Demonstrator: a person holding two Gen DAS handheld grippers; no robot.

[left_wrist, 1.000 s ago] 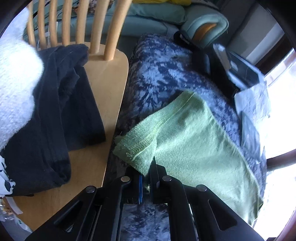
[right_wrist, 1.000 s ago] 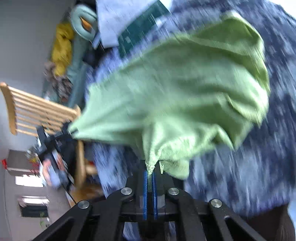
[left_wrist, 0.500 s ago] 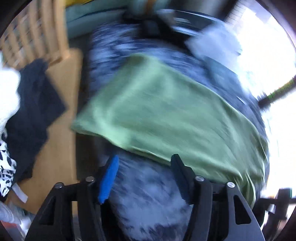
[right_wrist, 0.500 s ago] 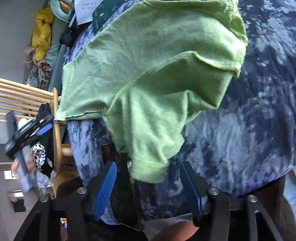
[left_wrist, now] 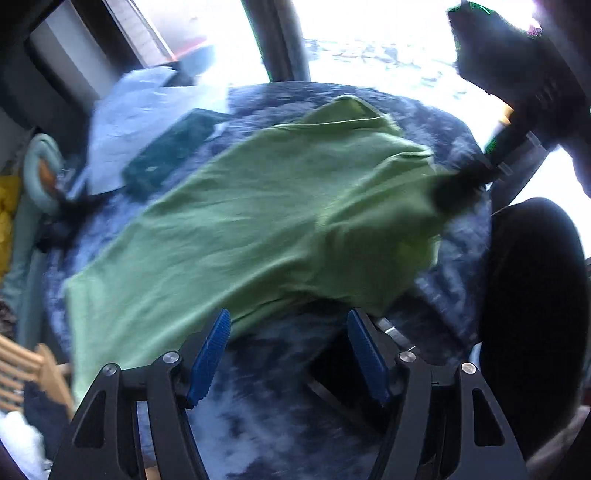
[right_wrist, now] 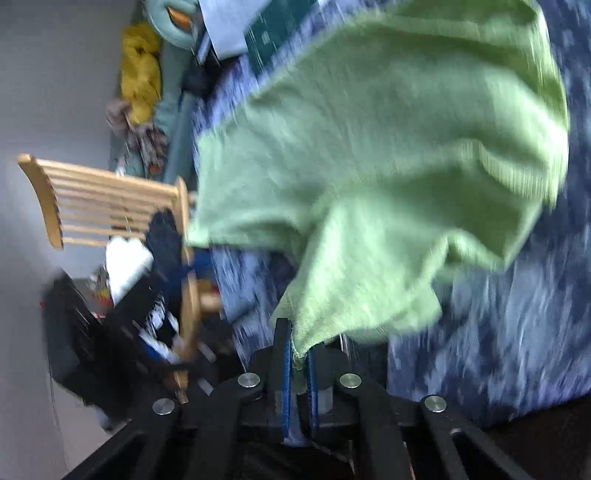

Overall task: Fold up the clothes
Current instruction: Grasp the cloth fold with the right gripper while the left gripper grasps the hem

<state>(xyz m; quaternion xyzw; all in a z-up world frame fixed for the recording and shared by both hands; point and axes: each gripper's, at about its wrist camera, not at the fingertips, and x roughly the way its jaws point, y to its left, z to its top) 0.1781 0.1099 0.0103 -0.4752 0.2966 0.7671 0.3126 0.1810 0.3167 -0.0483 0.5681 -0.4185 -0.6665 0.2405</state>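
The green garment (left_wrist: 280, 221) lies spread across a surface covered in a mottled blue fabric (left_wrist: 266, 398), most of it flat, with one corner drawn up off the cover at the near edge. That corner is pinched in the right claw (right_wrist: 298, 363), whose blue pads (right_wrist: 286, 369) have just closed onto the cloth and now stand narrow with the hem bunched between them; from there the fabric rises in a slack, rumpled fold toward the rest of the garment. In the left wrist view the same claw shows as a dark blurred shape at the garment's far right corner. The left claw (left_wrist: 291, 354) hangs over the near edge of the garment with its jaws wide apart and nothing between them, the blue pads (left_wrist: 210, 354) clear of the cloth; its jaws have only just been opening. It points steeply down at the blue cover. Beyond the garment, on the same cover, lie a dark green flat thing (left_wrist: 170, 155) and pale sheets of paper (left_wrist: 140, 110), both well apart from the claws. A wooden spindle-back chair (right_wrist: 99, 199) stands beside the covered surface, with dark clothing (right_wrist: 164, 240) and a white item (right_wrist: 127, 264) heaped on its seat. Farther back are a yellow cloth (right_wrist: 142, 70) and a teal cushion (right_wrist: 170, 22). A bright window (left_wrist: 369, 44) fills the background.
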